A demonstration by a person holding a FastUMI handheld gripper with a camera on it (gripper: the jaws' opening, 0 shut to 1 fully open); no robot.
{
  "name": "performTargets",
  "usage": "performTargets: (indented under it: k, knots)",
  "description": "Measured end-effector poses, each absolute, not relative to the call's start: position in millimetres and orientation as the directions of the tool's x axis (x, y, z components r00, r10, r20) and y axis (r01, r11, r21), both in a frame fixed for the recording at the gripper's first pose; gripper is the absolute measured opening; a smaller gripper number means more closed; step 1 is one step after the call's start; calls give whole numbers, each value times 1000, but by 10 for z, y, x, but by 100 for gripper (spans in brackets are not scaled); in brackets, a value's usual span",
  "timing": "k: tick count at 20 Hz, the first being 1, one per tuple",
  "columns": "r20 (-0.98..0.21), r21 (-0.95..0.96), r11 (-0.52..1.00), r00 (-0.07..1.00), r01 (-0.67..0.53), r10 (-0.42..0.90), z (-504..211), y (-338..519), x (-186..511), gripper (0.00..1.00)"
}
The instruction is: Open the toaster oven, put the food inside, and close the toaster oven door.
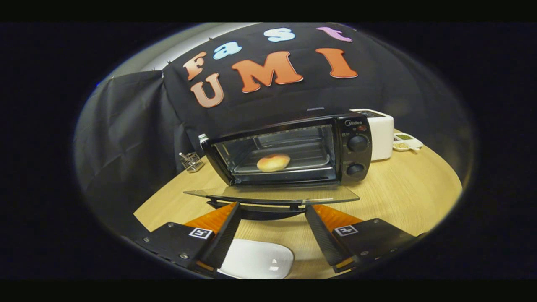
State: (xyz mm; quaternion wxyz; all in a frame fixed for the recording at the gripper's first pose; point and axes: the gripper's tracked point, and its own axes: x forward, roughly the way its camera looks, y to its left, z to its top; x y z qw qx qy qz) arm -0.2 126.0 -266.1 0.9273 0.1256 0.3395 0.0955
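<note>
Your hand-held gripper (272, 209) is spread wide, holding nothing, fingertips at the front edge of the dropped-open door (272, 194). One bun (273, 162) sits inside the toaster oven (289, 151); two knobs (357, 143).

A round wooden table (402, 188) with a pale grain stands in a booth. Black cloth (126, 126) hangs as the wall behind it, creased in soft folds. Above the cloth, a strip of light grey wall (176, 46) shows.
</note>
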Motion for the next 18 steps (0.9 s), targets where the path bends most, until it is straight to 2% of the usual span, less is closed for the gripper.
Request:
performTargets:
  k: [2,7,18]
  knots:
    - [-588,320,943,762,-87,270,-2566,1241,119,93]
    - [-532,387,920,801,-57,274,-2409,1240,448,93]
    - [-488,418,908,850,29,198,-2294,1178,1100,93]
